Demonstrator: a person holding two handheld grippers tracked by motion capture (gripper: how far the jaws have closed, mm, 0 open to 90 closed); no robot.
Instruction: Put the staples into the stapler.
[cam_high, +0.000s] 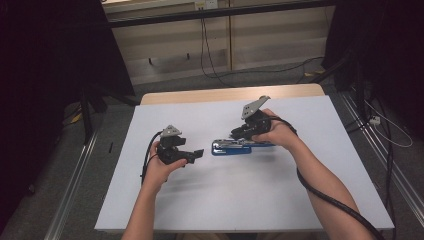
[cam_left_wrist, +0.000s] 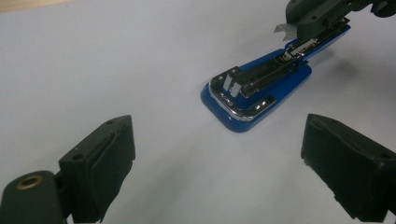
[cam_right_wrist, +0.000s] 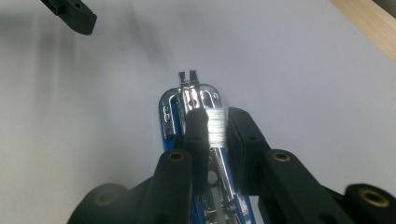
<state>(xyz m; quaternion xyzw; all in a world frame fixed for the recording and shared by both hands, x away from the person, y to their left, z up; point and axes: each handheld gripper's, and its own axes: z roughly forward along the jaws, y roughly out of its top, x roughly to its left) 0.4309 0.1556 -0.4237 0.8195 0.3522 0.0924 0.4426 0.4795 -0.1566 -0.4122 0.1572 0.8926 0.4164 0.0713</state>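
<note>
Jaws of the left gripper (cam_high: 195, 155) stand spread wide with nothing between them; in the left gripper view their black pads (cam_left_wrist: 112, 161) rise at either side of the picture, above the white bench sheet (cam_left_wrist: 93, 60), and point toward the rounded end of a blue stapler (cam_left_wrist: 254, 91). Jaws of the right gripper (cam_right_wrist: 215, 135) are drawn close about a bright strip of staples (cam_right_wrist: 215, 126) lying along the stapler's open metal channel (cam_right_wrist: 194, 95); whether they press the strip firmly cannot be told. In the high view the stapler (cam_high: 227, 147) lies flat near the middle of the bench (cam_high: 300, 200), its long axis running left to right, with the right gripper (cam_high: 242, 134) set over its right part and tilted down toward it. The left gripper sits just beside the stapler's left end, apart from it. Left hand (cam_high: 160, 170) grips its tool from below and behind, forearm coming up from the lower edge; right hand (cam_high: 280, 132) wraps its tool from the right, forearm angled in from the lower right, with a black cable (cam_high: 325, 197) trailing along it.
</note>
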